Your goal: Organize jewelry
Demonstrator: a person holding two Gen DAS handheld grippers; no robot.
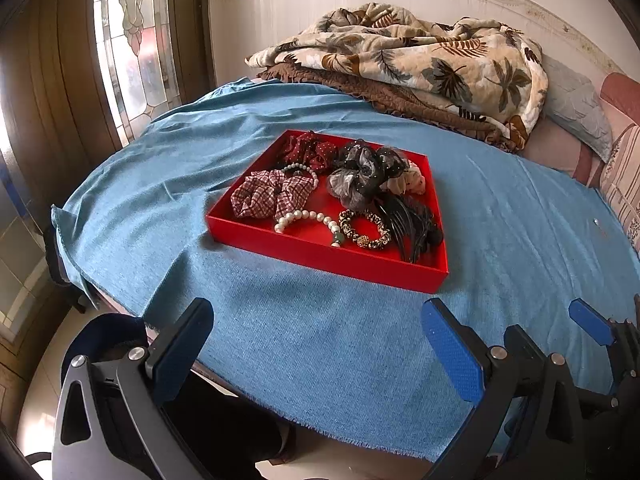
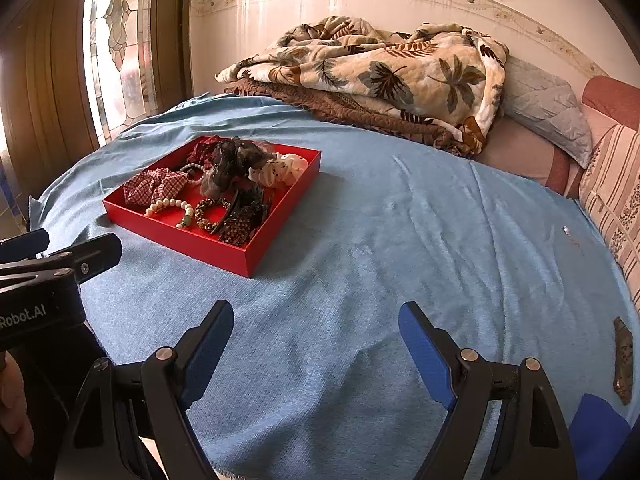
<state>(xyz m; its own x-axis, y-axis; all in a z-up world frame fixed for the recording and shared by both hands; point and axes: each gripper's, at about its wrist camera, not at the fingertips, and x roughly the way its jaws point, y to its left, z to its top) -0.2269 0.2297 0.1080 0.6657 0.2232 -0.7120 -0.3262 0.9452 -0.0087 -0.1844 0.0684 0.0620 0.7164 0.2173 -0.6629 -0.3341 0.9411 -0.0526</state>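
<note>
From my right gripper (image 2: 316,344), its blue-padded jaws spread wide over the blue woven bedspread (image 2: 380,240) and holding nothing, the shallow red cardboard tray (image 2: 244,258) sits ahead and left. Inside it lie a white pearl bracelet (image 2: 170,204), a red checked fabric scrunchie (image 2: 154,186) and a white dotted scrunchie (image 2: 280,168). The left gripper (image 2: 60,248) pokes in left of the tray

My red tray (image 1: 320,250) sits flat on the blue cloth, full: plaid scrunchie (image 1: 270,196) at left, pearl bracelet (image 1: 308,218) & leopard-bead bracelet (image 1: 365,229) up front, black combs (image 1: 412,224) at right, grey organza scrunchie (image 1: 360,178) mid (dark-red dotted one behind it).
</note>
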